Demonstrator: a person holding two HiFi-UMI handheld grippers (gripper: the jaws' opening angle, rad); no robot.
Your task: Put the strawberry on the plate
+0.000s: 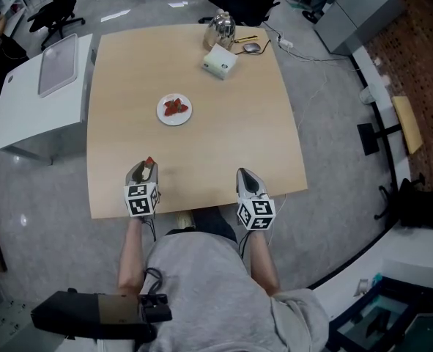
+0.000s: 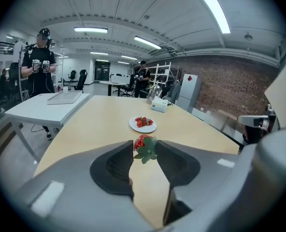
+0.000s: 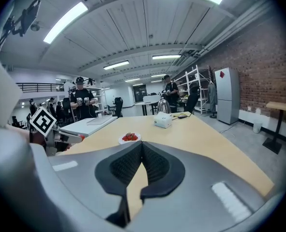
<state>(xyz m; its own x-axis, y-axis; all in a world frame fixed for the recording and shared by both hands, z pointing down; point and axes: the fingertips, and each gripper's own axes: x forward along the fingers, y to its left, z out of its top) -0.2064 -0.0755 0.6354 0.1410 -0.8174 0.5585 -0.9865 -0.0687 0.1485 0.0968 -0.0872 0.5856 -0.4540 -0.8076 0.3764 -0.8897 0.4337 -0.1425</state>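
Strawberry (image 2: 141, 141) sits pinched in the left claw (image 2: 145, 145), right claw (image 3: 140, 145) closed, empty; the carry apparently needs a forward reach over the plate (image 1: 174, 122).

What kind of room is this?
Probably a big open office or workshop, not a home: black swivel office chairs stand around, a red brick wall runs down one side, and white metal shelving stands at the back.

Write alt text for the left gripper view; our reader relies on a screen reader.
The left gripper holds a strawberry at the tips of its fingers, leaves toward the camera, above a wooden table. Ahead on the table, a white plate carries more strawberries.
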